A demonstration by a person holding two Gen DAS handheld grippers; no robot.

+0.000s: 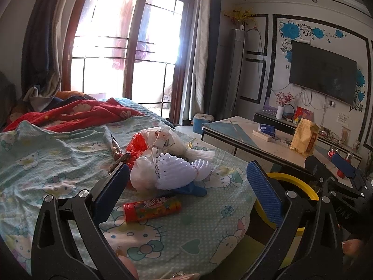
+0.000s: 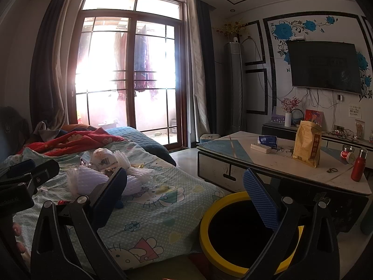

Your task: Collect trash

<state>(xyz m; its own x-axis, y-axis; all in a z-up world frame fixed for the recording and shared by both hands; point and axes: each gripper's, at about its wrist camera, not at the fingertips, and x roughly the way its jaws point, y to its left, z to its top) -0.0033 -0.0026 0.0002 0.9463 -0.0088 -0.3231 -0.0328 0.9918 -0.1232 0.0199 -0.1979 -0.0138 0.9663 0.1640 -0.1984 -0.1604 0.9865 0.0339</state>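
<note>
We hold the left gripper (image 1: 188, 186) spread wide, empty, over the bed sheet (image 1: 58, 154). Red candy tube (image 1: 152, 210) lies between its fingers; trash pile (image 1: 163, 161) of foam netting and bags at 12 o'clock. Right gripper (image 2: 186, 196) also wide, empty, above the yellow-rimmed bin (image 2: 209, 214); its interior is too dark to read.

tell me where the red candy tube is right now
In the left wrist view, the red candy tube lies on the bedsheet, just in front of the trash pile.
</note>
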